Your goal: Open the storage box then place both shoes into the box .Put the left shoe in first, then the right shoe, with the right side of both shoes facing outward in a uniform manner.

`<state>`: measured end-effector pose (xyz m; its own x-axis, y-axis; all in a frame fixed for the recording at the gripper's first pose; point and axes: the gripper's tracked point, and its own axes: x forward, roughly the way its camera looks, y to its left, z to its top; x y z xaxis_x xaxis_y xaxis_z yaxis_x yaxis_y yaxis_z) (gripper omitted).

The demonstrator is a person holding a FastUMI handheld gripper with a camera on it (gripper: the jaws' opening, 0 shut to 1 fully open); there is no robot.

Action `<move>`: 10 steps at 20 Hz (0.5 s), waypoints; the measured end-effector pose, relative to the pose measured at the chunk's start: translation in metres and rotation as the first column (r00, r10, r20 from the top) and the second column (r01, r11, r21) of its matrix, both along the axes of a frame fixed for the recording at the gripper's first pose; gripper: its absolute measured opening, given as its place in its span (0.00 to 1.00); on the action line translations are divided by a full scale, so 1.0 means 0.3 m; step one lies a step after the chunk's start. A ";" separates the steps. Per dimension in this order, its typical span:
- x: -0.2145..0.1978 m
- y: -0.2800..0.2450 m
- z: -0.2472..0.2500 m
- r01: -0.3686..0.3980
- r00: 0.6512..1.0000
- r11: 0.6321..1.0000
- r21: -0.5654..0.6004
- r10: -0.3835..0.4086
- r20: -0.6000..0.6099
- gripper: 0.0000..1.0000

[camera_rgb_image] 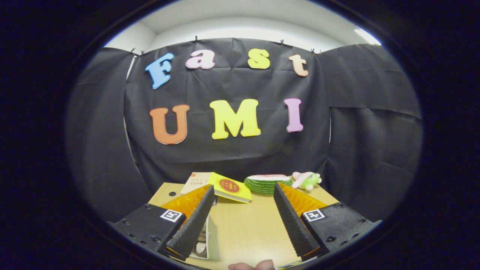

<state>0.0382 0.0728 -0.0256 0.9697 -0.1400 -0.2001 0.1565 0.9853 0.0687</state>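
One white-walled container (213, 240), apparently the storage box, sat on the wooden table (247, 228) directly under your gripper's left finger, its near wall upright just inside that finger. Whatever lay behind that wall was too hidden by the finger to identify, and whether the box stood open or closed could not be told.

Your gripper (243, 186) hung above the table with its two fingers (193, 221) spread wide, gripping nothing; bare tabletop filled the gap between them. A square black-and-white marker sat on each finger's mount.

Beyond the fingertips, at the table's far edge, a yellow booklet (229, 188) with a red round emblem lay tilted, partly overlapping a pale beige booklet (197, 182) to its left. To the right of both rested a plush shaped like a watermelon slice (267, 183), green-striped rind toward you and red flesh on top. Just beside it, further right, a small green-and-pink plush toy (306, 180) lay on its side, near the watermelon, though whether they touched was unclear.

A small dark hole (172, 194) marked the tabletop's left side beyond the left finger. Nearest you, a fingertip (252, 266) of a person's hand peeked in between the fingers' bases.
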 end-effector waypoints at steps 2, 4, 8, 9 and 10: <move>-0.005 -0.003 -0.001 0.000 1.000 1.000 -0.002 0.000 -0.003 1.00; -0.008 -0.008 0.004 -0.001 1.000 1.000 -0.011 0.001 0.002 1.00; -0.019 -0.014 -0.003 0.001 1.000 1.000 -0.010 -0.001 0.000 1.00; -0.018 -0.015 -0.007 0.003 1.000 1.000 -0.008 -0.003 -0.005 1.00; -0.020 -0.020 -0.009 0.005 1.000 1.000 -0.008 -0.005 -0.006 1.00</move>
